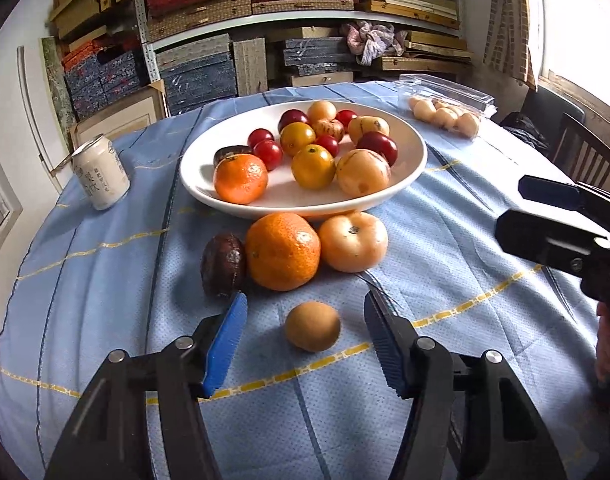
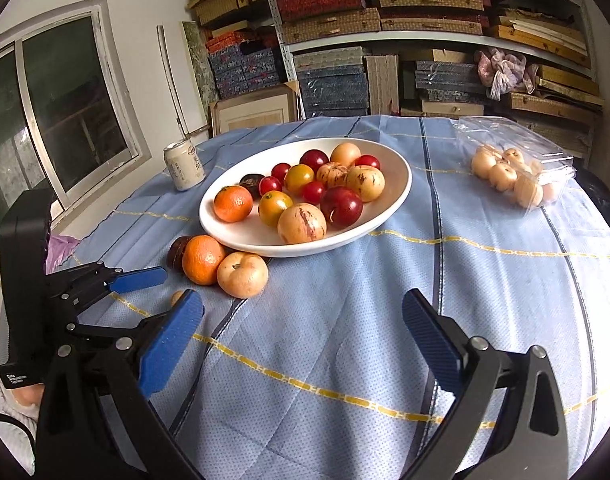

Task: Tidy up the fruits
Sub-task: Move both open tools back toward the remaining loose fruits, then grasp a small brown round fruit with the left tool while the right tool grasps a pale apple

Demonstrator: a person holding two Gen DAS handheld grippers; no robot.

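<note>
Most fruit is already placed in the white bowl [image 1: 409,168]. At its 6 o'clock, four pieces remain on the desk [image 1: 465,240]. The small brown fruit [image 1: 312,326] is straddled, untouched, by the half-open left gripper [image 1: 305,316] fingers; the right gripper [image 2: 303,320] is held wide open, empty.

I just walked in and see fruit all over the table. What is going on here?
A person holds a gripper in each hand and is sorting fruit. The left gripper stands open around a small brown fruit on the blue tablecloth, pads not touching it. The right gripper is open and empty. A white bowl already holds many fruits; a tangerine, a pale round fruit and a dark fruit lie just in front of it.
</note>
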